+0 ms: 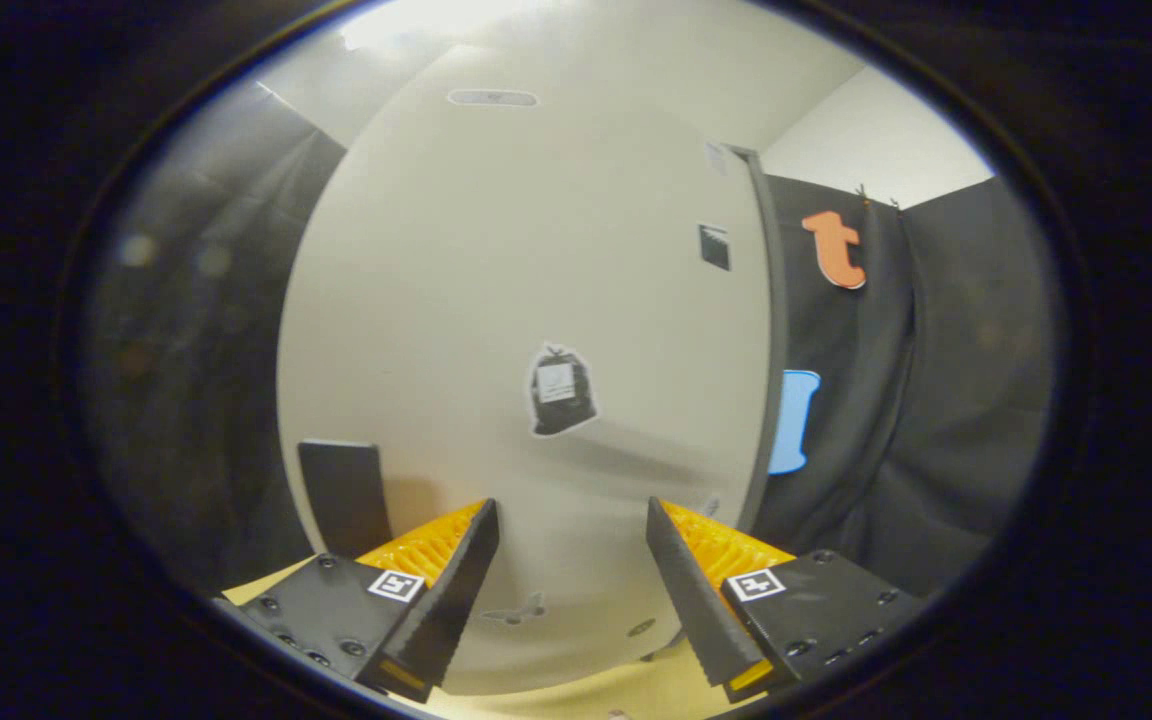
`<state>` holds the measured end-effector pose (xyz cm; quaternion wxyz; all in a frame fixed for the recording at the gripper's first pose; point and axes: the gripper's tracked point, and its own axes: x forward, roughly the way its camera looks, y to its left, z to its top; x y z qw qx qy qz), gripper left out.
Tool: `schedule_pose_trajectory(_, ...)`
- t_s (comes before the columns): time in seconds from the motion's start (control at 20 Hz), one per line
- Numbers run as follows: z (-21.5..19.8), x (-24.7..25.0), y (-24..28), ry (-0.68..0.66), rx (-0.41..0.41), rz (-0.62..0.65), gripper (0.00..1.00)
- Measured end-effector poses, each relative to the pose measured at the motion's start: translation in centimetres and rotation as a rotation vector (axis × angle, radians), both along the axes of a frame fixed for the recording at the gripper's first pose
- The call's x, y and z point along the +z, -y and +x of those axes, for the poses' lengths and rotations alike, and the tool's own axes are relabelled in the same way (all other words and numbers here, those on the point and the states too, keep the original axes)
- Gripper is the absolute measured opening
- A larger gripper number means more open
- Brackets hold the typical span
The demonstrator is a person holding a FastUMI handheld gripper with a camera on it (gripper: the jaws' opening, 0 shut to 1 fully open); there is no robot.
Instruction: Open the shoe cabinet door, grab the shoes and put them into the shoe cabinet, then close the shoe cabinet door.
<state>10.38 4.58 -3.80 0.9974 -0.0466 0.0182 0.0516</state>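
While the gripper (572,520) faces the cabinet door (496,300) close up, its two fingers stand spread apart with nothing between them but the pale face of that door. Going from the left: dark cloth (206,400) hangs beside the door, then comes a dark handle (341,495), a flat upright tab set near the door's lower left corner, just beyond the left finger (436,590). Toward the middle of the door, ahead of the gap between the fingers, sits a sticker (561,390) shaped like a tied black bag (its print too small to make out). A smaller dark patch (715,246) lies near the door's upper right edge. The right finger (701,590) points at the door's lower right corner. Past that edge the cloth wall goes on. A strip of pale yellow floor (596,695) shows under the door. The door looks shut, though the frame behind it is hidden.
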Motion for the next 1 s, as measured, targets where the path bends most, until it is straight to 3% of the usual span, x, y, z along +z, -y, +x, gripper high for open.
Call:
schedule_pose_trajectory(0.45,6.1,-1.1,-3.5,-0.027,0.02,0.073,0.93)
schedule_pose_trajectory(1.0,11.7,-1.5,-4.7,-0.019,-0.034,0.098,0.92)
